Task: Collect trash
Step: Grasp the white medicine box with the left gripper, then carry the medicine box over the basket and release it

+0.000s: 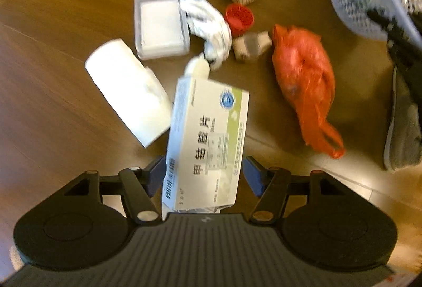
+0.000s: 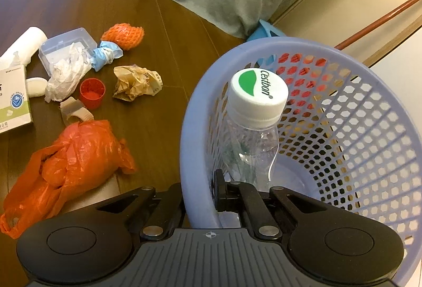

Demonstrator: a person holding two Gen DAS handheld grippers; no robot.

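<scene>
Your left gripper [image 1: 204, 176] straddles the medicine box [image 1: 208, 139], pads clear. Light, crushable cardboard: grip its long sides. Right gripper [image 2: 201, 197] clamps the basket [image 2: 356, 113] rim.

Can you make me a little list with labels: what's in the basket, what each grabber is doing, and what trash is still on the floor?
In the basket: a clear plastic bottle with a white cap, inside the blue mesh basket
Left hand-held gripper: open, fingers either side of a white medicine box
Right hand-held gripper: shut on the basket's rim
Still on the floor: orange plastic bag, red cap, crumpled brown paper, clear plastic container, white roll
</scene>
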